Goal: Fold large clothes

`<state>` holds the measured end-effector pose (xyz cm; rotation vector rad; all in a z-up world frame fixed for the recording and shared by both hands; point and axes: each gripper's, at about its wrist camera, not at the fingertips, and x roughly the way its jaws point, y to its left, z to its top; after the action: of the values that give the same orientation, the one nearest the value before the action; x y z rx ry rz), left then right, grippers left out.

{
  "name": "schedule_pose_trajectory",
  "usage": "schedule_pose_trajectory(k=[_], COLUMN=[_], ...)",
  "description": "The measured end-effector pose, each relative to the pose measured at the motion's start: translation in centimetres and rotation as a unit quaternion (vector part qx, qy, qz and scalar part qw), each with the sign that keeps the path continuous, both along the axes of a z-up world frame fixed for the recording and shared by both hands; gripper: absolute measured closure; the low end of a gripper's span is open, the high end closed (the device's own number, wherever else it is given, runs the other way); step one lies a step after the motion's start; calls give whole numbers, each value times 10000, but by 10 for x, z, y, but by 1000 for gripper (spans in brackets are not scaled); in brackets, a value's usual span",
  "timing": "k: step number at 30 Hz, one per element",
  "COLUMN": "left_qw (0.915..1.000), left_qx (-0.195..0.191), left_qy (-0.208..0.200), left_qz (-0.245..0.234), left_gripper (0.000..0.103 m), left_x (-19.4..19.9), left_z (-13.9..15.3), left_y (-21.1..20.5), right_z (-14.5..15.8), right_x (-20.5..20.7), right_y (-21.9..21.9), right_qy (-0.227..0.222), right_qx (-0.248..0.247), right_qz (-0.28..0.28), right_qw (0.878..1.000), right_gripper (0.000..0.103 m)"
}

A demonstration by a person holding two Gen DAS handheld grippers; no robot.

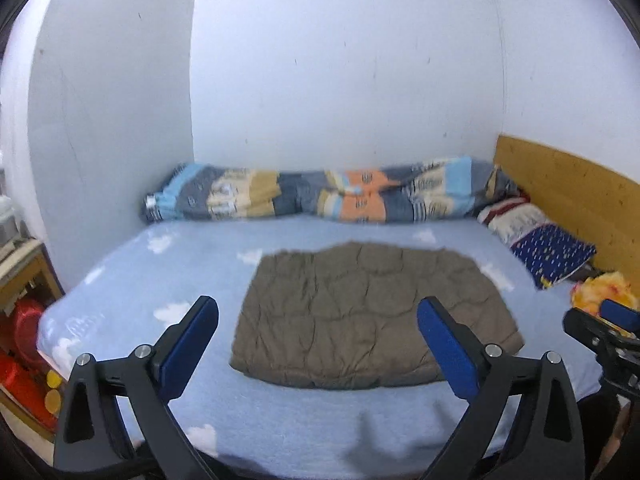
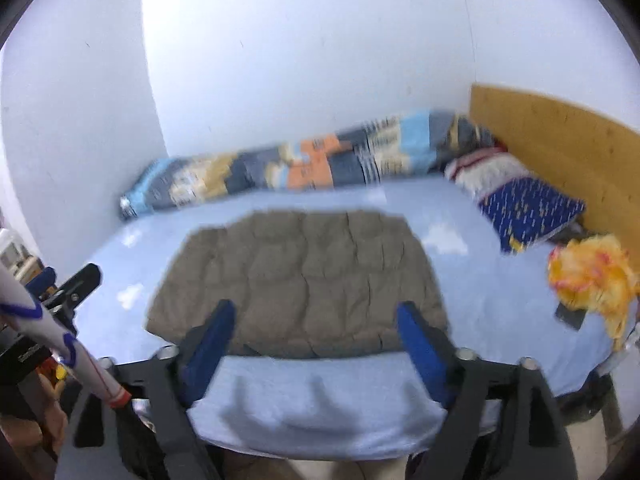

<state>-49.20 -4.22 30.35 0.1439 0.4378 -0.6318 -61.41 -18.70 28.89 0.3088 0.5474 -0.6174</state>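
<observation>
The brown quilted garment (image 1: 372, 316) lay flat in the middle of the bed (image 1: 132, 280), on the pale blue cloud-print sheet, already squared into a rough rectangle with its near edge towards the person. Both tools hung above the bed's near edge, short of the cloth. The left gripper (image 1: 318, 320) stood wide open with nothing between its blue pads, and the right gripper (image 2: 316, 320) was likewise spread wide and empty, aimed at the garment's near hem; that view was blurred, so fine creases could not be read.

The step in hand looked like the approach for the next fold. To do it well, each gripper probably needed to come down on a separate near corner, well apart, and pinch all the padded layers together, not only the top one. Lifting both corners evenly and carrying them straight to the far edge should have kept the fold line square. The padding looked bulky and springy, so a shallow bite might have slipped. The patchwork quilt roll (image 1: 320, 192) by the wall and the navy pillow (image 1: 554, 254) lay clear of the path.
</observation>
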Motion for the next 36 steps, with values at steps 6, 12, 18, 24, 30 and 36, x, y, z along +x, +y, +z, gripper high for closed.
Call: schedule_pose_trajectory(k=[6, 12, 18, 24, 30, 36], left_qw=[9992, 9996, 9975, 9914, 9917, 9904], left_qx=[-45, 128, 498, 929, 958, 1101], left_qy=[-276, 8, 163, 147, 345, 568], left_qz=[281, 241, 483, 905, 782, 616], left_gripper=[1, 1, 1, 1, 1, 1], left_x=[-24, -18, 0, 22, 36, 46], left_z=[17, 5, -15, -30, -41, -56], left_y=[23, 27, 21, 11, 1, -13], right_z=[35, 28, 14, 0, -8, -21], right_x=[-29, -12, 13, 30, 42, 56], right_y=[45, 65, 69, 64, 54, 44], right_qy=[-329, -351, -291, -211, -86, 127], right_qx=[-481, -1009, -1113, -1131, -1075, -963], right_qz=[-140, -252, 147, 312, 344, 352], right_qw=[9982, 9940, 9933, 9929, 9936, 9947], right_gripper=[6, 1, 1, 1, 1, 1])
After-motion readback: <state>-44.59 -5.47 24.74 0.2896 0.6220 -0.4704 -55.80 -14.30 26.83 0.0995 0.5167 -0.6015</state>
